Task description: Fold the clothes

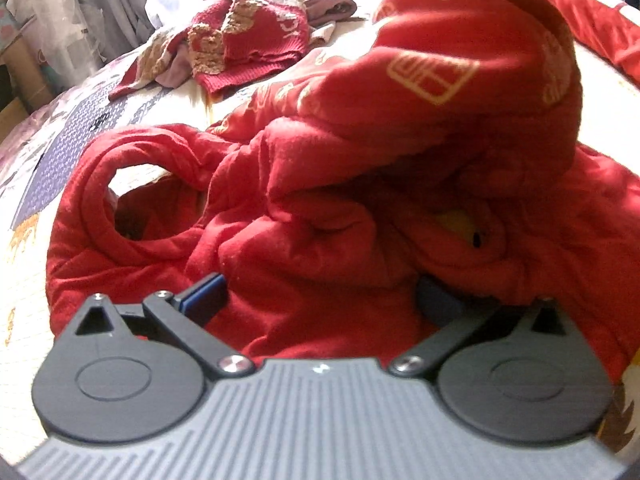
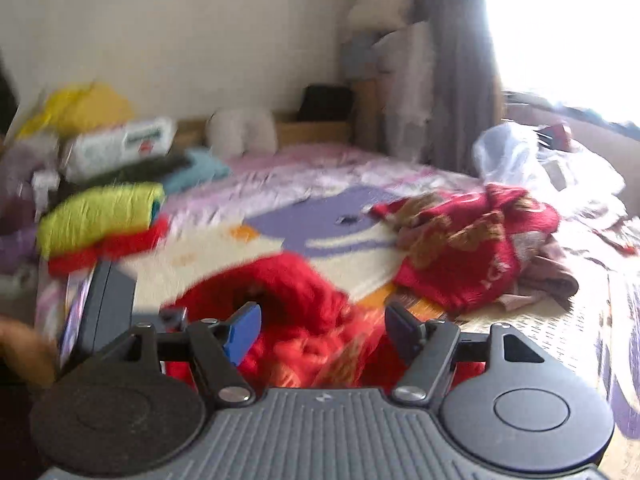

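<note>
From the left wrist view, the left hand-held gripper (image 1: 320,300) has its jaws spread wide over a red fleece garment (image 1: 360,208), whose soft napped cloth lies bunched between the fingers; the right finger's tip is buried under a fold, so whether the pads press on it cannot be told for sure. The garment is heaped on the bed (image 1: 60,152), one part raised and showing cream printed motifs, a sleeve curling into an open loop at the left. Farther back lies a crumpled red knit sweater (image 1: 248,40) with tan woolly patches, on a quilted cover printed in purple and cream.

From the right wrist view, which is blurred by motion, the right hand-held gripper (image 2: 320,332) has its jaws standing wide, with blue pads; the red fleece garment (image 2: 296,320) bulges up between them, not visibly pinched. The red knit sweater (image 2: 472,248) sits to the right on the bed (image 2: 280,216). At the left is a stack of folded clothes (image 2: 104,224), yellow-green over red. A clear plastic bag (image 2: 528,160) lies near the bright window.
</note>
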Tool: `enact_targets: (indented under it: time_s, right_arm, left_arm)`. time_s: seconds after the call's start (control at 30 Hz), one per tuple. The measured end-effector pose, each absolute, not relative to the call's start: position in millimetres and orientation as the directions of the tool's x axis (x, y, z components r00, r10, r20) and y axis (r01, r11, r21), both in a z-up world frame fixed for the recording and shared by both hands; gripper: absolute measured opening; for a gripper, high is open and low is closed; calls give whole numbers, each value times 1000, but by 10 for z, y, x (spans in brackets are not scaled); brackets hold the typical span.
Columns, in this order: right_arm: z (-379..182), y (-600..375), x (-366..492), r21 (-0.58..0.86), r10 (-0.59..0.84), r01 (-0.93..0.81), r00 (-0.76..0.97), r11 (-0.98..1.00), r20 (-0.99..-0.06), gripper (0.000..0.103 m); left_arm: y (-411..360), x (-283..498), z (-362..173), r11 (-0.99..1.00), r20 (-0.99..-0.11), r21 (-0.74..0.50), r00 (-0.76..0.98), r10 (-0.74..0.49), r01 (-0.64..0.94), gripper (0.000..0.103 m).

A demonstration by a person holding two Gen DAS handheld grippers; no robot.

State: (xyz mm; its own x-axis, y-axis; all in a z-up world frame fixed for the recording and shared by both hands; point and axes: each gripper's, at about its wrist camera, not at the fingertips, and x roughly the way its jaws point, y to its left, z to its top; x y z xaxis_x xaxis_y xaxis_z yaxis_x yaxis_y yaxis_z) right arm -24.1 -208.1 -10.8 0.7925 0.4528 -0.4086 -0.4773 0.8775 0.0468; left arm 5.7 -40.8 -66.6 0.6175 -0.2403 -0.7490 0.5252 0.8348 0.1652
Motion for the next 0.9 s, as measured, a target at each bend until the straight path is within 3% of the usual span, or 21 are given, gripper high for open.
enact_targets:
  time_s: [0.23, 0.37, 0.47, 0.57, 0.9]
  right_arm:
    - [-102, -2575, 80, 264, 287, -190, 867, 946, -407, 80]
    - [-392, -2920, 355, 449, 226, 22, 841, 893, -491, 81]
    - [-695, -3056, 581, 485, 200, 145, 782, 862, -590, 79]
    - [-846, -3094, 765, 488, 213, 180, 735, 854, -644, 79]
    - [-1030, -2956, 1170, 586, 374, 159, 632, 795, -679, 77]
  left_arm:
    - [-389, 35, -631, 833, -750, 162, 614, -244, 529, 103]
    - [-390, 40, -635, 833, -750, 160, 614, -246, 530, 103]
    - [-392, 45, -636, 832, -750, 159, 613, -248, 531, 103]
    - [-394, 50, -645, 831, -749, 156, 612, -254, 535, 103]
    - [-398, 65, -651, 827, -752, 149, 605, -261, 542, 103]
